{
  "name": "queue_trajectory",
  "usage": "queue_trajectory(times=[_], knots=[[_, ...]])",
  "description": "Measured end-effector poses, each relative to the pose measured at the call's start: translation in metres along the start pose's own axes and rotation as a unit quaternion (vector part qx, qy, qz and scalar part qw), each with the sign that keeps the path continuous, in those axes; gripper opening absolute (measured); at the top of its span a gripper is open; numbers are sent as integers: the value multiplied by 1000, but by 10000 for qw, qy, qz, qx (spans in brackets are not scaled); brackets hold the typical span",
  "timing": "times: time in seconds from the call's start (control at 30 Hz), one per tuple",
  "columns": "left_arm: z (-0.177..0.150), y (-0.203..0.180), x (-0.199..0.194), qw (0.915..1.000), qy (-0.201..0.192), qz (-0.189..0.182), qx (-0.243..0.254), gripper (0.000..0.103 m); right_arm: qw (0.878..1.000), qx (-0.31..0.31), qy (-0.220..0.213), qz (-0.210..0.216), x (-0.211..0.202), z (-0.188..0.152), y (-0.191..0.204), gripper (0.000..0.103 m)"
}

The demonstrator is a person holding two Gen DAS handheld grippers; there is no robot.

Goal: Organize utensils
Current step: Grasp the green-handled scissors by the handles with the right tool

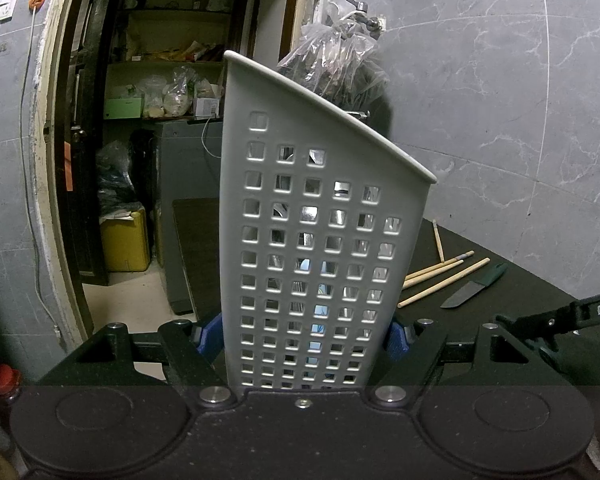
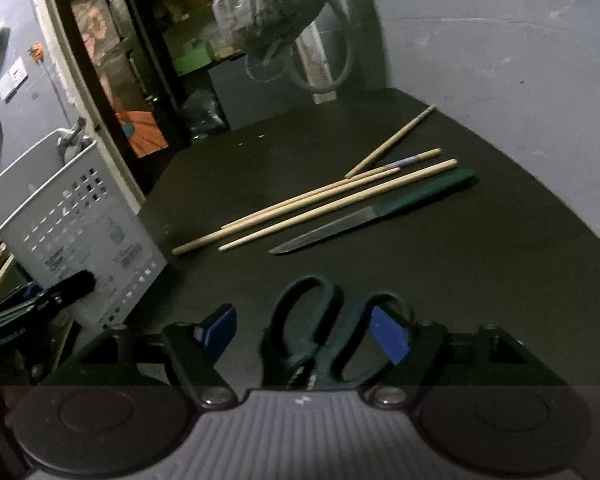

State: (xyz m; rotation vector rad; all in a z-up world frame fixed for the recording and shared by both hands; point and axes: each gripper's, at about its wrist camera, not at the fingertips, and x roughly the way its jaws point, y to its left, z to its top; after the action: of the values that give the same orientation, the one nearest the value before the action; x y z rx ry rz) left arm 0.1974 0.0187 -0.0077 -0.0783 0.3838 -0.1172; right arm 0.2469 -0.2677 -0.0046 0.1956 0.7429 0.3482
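utensil holder [image 1: 320, 248]: grey perforated plastic caddy with a slanted rim, probably light and stiff with slick walls; sits at the left edge of the desk [image 2: 480, 272], tilted in the right wrist view.
left gripper [image 1: 306, 340]: jaws spread wide and pressed against both side walls of the holder low down, blue pads touching it, so clamped on it.
holder grip tip: low on the flat sides looks right; rim too sloped, and squeezing hard may flex thin plastic.
scissors [image 2: 324, 332]: black-handled, rigid, some heft at the blade end; handle loops sitting between the right jaws, blades hidden under the camera.
right gripper [image 2: 304, 328]: jaws fairly open; right pad against one loop, left pad clear of the scissors, so not a firm pinch yet, can't tell if actually carrying them.
scissors grip tip: around the pivot or both loops together, smooth loops likely to swivel.
chopsticks [image 2: 320, 204]: four wooden sticks, light, roll-prone, lying loosely bunched mid-desk.
knife [image 2: 376, 214]: green handle, bare steel blade, just beside the chopsticks; take by the handle.
in the way: not much between scissors and holder; plastic bag [image 2: 268, 4] hanging above the far end, out of the path.
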Motion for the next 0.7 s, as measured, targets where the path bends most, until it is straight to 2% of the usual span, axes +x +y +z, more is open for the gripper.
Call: queue_trajectory(times=[0.23, 0.33, 0.5, 0.53, 0.7], knots=[[0, 0, 0, 10000, 0, 4, 1, 77, 9993, -186, 37, -318, 8, 0, 8, 78], [0, 0, 0, 10000, 1, 4, 1, 77, 9993, -222, -12, -288, 9, -2, 11, 78], [0, 0, -1, 10000, 0, 1, 1, 77, 9999, -43, -96, 75, 12, -2, 12, 59], [0, 0, 0, 10000, -1, -2, 1, 77, 9999, -35, -75, 111, 13, -1, 13, 59], [0, 0, 0, 10000, -1, -11, -5, 77, 9994, -301, 20, -195, 14, 1, 20, 56]])
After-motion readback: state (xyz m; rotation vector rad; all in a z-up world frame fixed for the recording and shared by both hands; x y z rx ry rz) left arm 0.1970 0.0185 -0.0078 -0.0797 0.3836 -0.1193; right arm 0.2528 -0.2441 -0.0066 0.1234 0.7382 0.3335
